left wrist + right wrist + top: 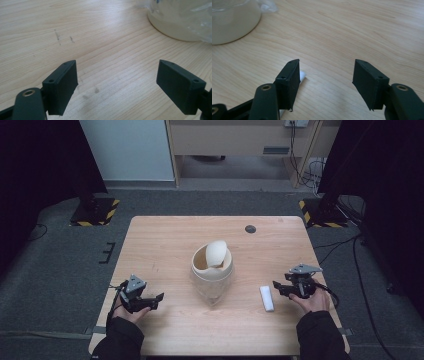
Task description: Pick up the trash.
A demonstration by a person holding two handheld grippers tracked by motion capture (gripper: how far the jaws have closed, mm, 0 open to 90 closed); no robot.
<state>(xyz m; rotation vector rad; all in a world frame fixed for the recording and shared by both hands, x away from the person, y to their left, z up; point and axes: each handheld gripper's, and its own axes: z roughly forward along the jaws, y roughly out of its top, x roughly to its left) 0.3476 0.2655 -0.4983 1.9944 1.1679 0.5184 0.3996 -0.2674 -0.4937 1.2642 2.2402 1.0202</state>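
High view puts a cream bowl (pixel 212 265), wrapped in clear film with a pale rounded piece leaning inside, at the worktop (pixel 165 235) centre. Left gripper (pixel 150 301) at 8 o'clock and right gripper (pixel 281 288) at 4 o'clock both stand wide, empty. Reaching inward, the right one could knock the white stick (pixel 267 298) just beside it.
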